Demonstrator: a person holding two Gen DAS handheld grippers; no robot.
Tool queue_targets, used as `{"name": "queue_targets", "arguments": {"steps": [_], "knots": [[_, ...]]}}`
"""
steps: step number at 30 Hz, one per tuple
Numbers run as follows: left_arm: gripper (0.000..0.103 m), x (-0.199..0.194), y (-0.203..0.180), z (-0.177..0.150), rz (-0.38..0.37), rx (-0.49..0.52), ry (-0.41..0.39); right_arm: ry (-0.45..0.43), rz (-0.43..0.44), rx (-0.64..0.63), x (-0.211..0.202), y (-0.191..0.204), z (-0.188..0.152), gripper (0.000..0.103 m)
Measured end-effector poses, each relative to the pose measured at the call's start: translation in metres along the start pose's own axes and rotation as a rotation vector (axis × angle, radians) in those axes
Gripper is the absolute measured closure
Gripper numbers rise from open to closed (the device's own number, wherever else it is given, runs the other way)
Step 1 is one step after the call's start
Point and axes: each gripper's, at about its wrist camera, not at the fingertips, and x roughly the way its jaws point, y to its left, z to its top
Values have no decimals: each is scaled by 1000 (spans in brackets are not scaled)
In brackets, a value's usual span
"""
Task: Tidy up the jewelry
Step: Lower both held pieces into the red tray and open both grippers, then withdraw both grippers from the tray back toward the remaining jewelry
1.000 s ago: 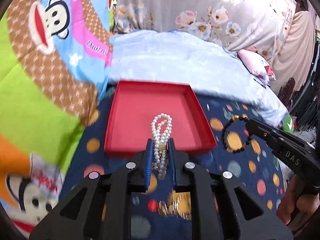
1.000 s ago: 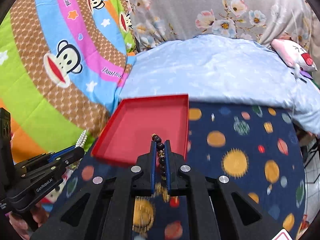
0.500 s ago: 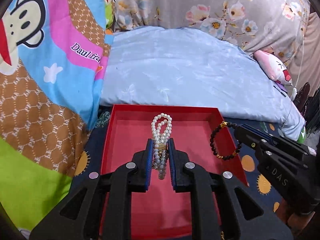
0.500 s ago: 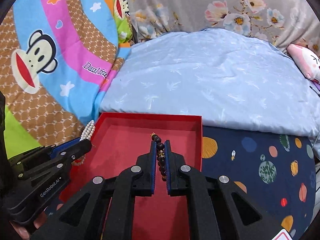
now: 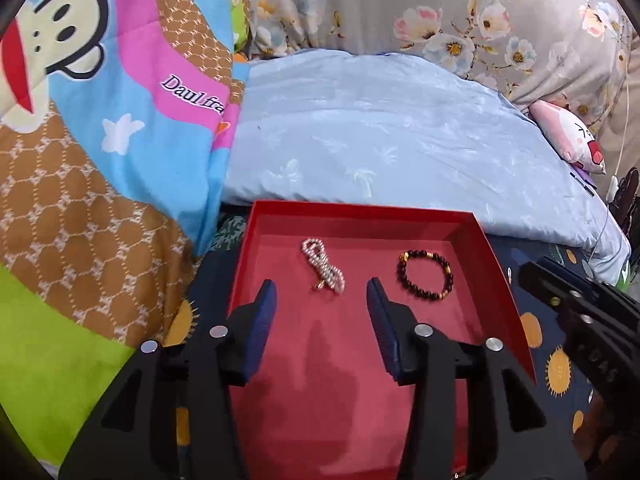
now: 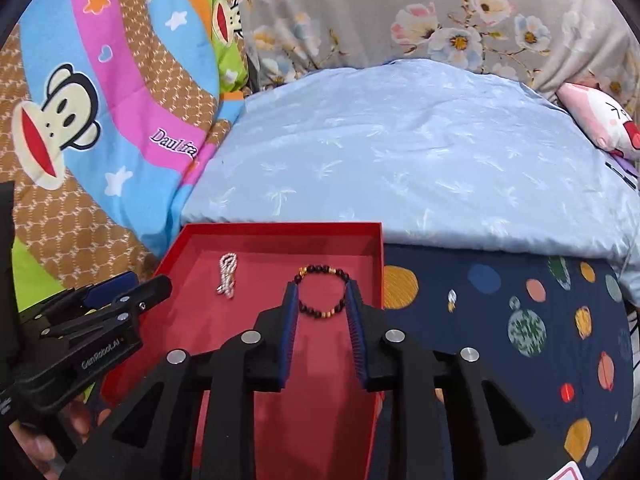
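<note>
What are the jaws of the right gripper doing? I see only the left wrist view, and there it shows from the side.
Observer: In the right wrist view the right gripper has just been opening its jaws. They stand apart and the pads press on nothing.
Operator: Where is the dark round-bead bracelet from there?
Observer: The bracelet lies flat on the floor of the shallow red cardboard tray, seen between the open fingers.
Operator: How does my left gripper look from the side?
Observer: The left gripper, jaws just opened and empty, hangs over the tray's left rim.
</note>
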Motion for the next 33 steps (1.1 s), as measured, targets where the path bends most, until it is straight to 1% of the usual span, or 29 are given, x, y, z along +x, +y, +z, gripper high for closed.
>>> {"name": "queue_targets", "arguments": {"steps": [3,7,9,12,14,17,21,24,28,29,31,33], "knots": [[57,-20,5,-17,9,-6,-1,-10,14,12,-25,0,-20,72],[56,-50,13,-47,23,-34,3,2,7,5,-58,4,-60,70],[50,-61,13,-60,27,-44,14,20,11,0,-71,6,-80,70],[48,-76,11,-80,28,-48,29,47,27,-1,-89,7,-108,68],[44,-87,8,-95,23,-53,38,64,33,-4,-99,8,-124,68],[44,-99,6,-116,8,-65,58,90,47,-1,-115,9,-147,68],[44,-113,4,-137,7,-79,77,85,61,16,-138,8,-162,68],[43,-119,4,-150,12,-87,87,62,57,25,-151,5,-162,64],[43,-127,3,-162,22,-98,103,38,53,39,-165,2,-157,64],[43,-129,4,-163,20,-103,102,33,56,37,-168,3,-156,64],[42,-134,5,-167,20,-107,100,32,58,22,-170,7,-158,60],[42,-136,7,-170,26,-104,103,49,51,3,-165,10,-165,60]]}}
